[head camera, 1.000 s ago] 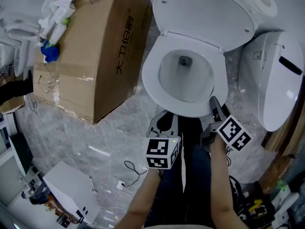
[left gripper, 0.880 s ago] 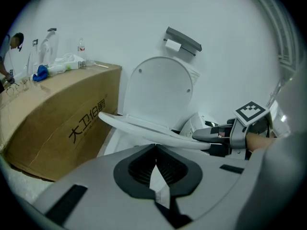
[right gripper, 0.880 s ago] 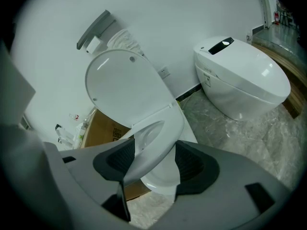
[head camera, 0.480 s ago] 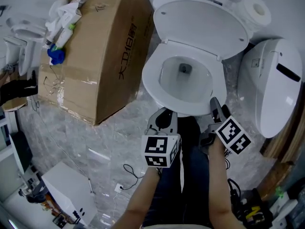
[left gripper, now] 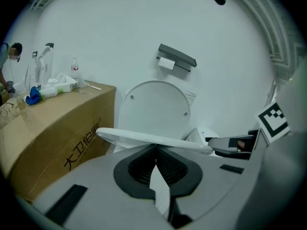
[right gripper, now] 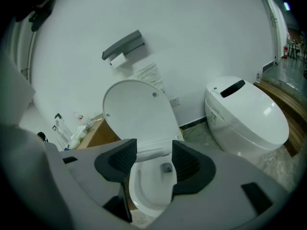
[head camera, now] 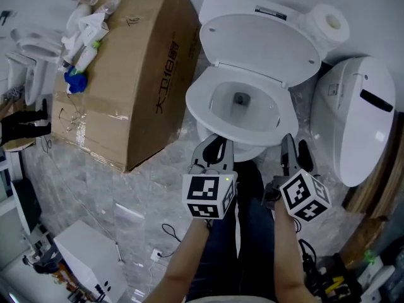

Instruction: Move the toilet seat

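Observation:
A white toilet stands ahead with its lid point(head camera: 259, 40) raised against the tank and the seat point(head camera: 199, 109) lying on the bowl. My left gripper point(head camera: 212, 142) is shut and empty, just short of the bowl's front. In the left gripper view the seat point(left gripper: 153, 139) shows edge-on just past the closed tips point(left gripper: 155, 150). My right gripper point(head camera: 294, 151) hangs open near the bowl's front right and touches nothing. Its jaws have just been closing a little, with nothing between them. In the right gripper view the bowl and seat point(right gripper: 139, 186) show through the gap point(right gripper: 154, 152).
A large cardboard box point(head camera: 120, 74) stands left of the toilet, with bottles and wrappers point(head camera: 82, 30) on top. A second white toilet point(head camera: 356, 112) stands close on the right. A paper roll point(head camera: 331, 21) rests on the tank. Cables point(head camera: 173, 232) lie on the marble floor.
Both grippers have lifted and drawn back from the bowl's front rim toward the person. The seat and lid have not moved.

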Demonstrator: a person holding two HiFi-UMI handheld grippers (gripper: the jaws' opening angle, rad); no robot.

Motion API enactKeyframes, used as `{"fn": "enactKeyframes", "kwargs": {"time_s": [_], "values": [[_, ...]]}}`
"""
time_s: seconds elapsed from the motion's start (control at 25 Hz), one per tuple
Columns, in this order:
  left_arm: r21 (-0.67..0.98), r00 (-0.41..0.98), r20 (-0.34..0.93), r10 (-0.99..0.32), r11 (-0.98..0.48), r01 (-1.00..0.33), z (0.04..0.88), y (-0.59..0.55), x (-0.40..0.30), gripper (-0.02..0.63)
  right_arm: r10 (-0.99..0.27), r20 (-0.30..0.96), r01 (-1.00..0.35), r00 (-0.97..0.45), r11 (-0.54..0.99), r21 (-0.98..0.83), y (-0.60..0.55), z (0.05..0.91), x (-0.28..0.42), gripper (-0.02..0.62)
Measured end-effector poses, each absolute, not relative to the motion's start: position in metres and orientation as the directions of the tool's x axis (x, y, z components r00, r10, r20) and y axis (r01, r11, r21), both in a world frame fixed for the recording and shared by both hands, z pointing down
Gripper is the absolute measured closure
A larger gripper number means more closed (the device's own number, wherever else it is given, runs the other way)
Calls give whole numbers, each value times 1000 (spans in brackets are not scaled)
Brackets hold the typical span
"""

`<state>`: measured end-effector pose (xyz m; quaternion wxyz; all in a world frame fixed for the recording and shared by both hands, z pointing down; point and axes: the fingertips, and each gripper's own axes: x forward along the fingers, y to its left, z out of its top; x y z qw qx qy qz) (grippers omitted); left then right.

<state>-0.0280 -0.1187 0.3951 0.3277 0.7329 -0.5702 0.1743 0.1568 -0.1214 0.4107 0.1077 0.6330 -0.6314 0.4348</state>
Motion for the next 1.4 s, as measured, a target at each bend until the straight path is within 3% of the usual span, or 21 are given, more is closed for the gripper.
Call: {"fn": "enactKeyframes", "kwargs": {"time_s": [0.16,0.32,1.4], "values": [[303,307,614,-727,-143,-942,386,-134,-26,591,-741,655,-892,-147,-187,-412,-128,397,158,389],[299,312,585,-749,-158,-941,373,-156,-23,591,-760,642,-913,-100,-187,-363,-135,383,161,492],[261,350,463,-814,-252,-932,336,-282,-2,591,-740,611,-881,-281,-53,-470,-186,387,107,506]]}}
